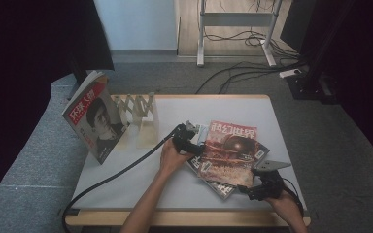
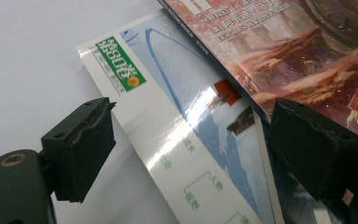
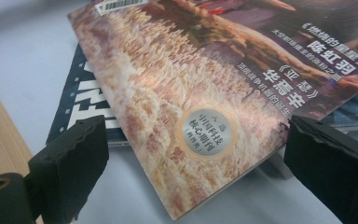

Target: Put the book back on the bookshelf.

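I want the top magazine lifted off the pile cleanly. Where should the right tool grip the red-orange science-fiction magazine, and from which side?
Grip the red-orange science-fiction magazine at its near bottom corner, coming in low from the person's side of the white table. That corner overhangs the dark magazine beneath and sits raised, so one jaw can probably slide under. The right tool is open, straddling it.
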Demonstrator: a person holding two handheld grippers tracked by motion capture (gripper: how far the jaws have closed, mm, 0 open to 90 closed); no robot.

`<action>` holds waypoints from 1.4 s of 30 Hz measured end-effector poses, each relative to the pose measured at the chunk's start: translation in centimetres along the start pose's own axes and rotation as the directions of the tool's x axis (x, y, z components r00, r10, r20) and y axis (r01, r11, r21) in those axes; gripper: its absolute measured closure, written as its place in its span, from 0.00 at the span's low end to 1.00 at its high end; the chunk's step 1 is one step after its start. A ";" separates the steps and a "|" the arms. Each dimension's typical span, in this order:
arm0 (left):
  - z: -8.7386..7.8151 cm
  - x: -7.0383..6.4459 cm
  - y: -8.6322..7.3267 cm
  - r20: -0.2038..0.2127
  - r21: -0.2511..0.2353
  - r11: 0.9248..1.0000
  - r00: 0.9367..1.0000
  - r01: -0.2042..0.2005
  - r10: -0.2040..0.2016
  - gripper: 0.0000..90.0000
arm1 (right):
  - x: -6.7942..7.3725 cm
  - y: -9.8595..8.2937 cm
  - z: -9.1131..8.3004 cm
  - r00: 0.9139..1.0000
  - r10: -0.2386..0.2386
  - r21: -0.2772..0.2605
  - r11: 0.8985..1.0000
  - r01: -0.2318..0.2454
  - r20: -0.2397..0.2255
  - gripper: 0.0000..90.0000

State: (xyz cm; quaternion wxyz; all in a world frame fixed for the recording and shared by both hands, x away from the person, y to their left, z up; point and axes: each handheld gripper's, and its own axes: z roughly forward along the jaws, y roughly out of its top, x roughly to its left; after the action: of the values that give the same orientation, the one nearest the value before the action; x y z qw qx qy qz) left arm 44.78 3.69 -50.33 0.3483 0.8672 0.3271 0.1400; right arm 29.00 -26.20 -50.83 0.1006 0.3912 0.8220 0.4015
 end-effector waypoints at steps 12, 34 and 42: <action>-1.2 -0.5 -1.3 0.059 -0.004 1.000 0.998 0.000 0.000 0.16 | 0.3 -0.3 -0.1 1.000 -0.006 -0.003 1.000 0.006 -0.002 0.06; -5.9 -4.1 -7.2 0.111 -0.025 0.998 0.992 -0.065 0.067 0.16 | 0.6 -0.1 -0.1 1.000 -0.011 -0.007 1.000 0.011 0.003 0.06; -6.4 -4.3 -7.1 0.132 -0.041 0.997 0.989 -0.069 0.074 0.16 | 0.5 -0.2 -0.2 1.000 -0.012 -0.011 1.000 0.011 -0.003 0.07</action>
State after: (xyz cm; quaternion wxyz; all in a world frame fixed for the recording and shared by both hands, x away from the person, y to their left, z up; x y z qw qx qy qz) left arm 35.17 7.97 -50.73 0.3801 0.8792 0.2692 0.1002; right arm 28.47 -26.08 -50.73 0.1036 0.3852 0.8222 0.4061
